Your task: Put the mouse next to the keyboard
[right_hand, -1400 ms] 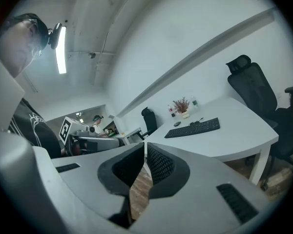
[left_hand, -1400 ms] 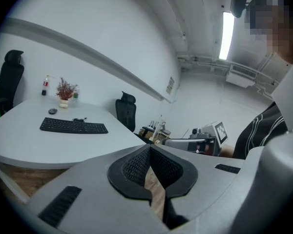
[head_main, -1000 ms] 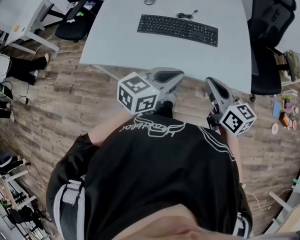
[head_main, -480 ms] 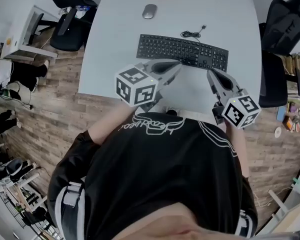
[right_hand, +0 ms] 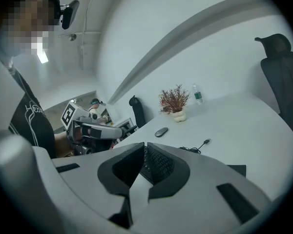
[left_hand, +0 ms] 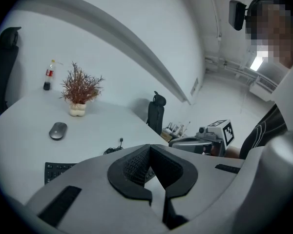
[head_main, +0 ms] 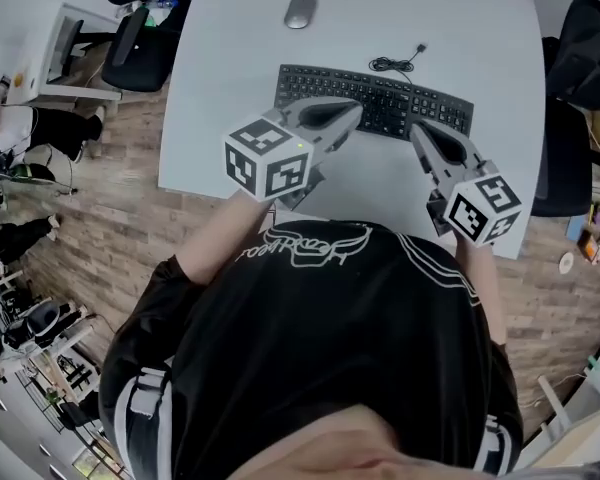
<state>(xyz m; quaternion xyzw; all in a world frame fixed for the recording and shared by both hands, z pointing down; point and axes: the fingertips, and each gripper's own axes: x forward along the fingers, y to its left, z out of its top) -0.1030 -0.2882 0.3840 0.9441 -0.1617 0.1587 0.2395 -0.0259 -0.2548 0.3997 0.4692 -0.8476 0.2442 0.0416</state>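
Note:
A grey mouse [head_main: 300, 11] lies at the far side of the white table [head_main: 230, 88], well apart from the black keyboard [head_main: 390, 96], which lies across the middle. In the left gripper view the mouse [left_hand: 58, 130] sits left of a potted plant, with the keyboard [left_hand: 56, 170] nearer. My left gripper [head_main: 353, 111] hovers over the keyboard's near edge, shut and empty. My right gripper [head_main: 418, 132] hangs beside it to the right, also shut with nothing held. In the right gripper view the mouse [right_hand: 161, 131] lies beyond the jaws.
A small potted plant [left_hand: 79, 94] and a bottle [left_hand: 48, 75] stand at the table's far edge. The keyboard's coiled cable [head_main: 395, 61] lies behind it. Office chairs stand at the left [head_main: 145, 38] and right [head_main: 590, 48]. Wooden floor surrounds the table.
The person has stepped up to the table. Both grippers, earlier over the floor short of the table's edge, now reach over the table to the keyboard. Mouse and keyboard have not moved.

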